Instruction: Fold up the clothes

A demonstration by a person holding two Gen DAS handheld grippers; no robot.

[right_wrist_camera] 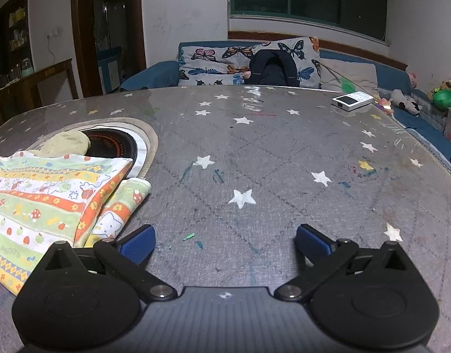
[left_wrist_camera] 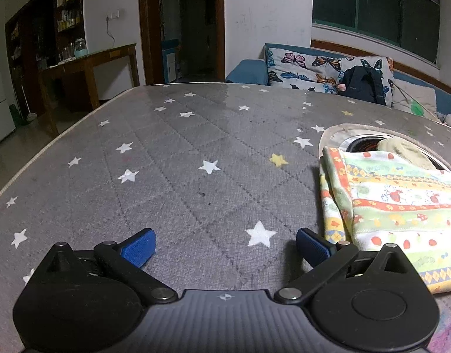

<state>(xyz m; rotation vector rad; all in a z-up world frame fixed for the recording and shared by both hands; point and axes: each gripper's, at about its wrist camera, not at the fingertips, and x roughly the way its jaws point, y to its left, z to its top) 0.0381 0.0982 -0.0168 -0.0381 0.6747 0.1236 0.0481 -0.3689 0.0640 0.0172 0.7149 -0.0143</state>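
Note:
A folded cloth with bright stripes, mushrooms and strawberries lies on the grey star-patterned table, at the right of the left wrist view. The same cloth fills the left of the right wrist view. My left gripper is open over bare tabletop, its right blue pad just left of the cloth's edge. My right gripper is open too, with its left pad beside the cloth's near right corner. Nothing sits between either pair of fingers.
A round inset burner in the table holds a pale yellowish rag behind the cloth. A white device lies at the far right edge. Beyond the table stands a blue sofa with butterfly cushions and a dark backpack.

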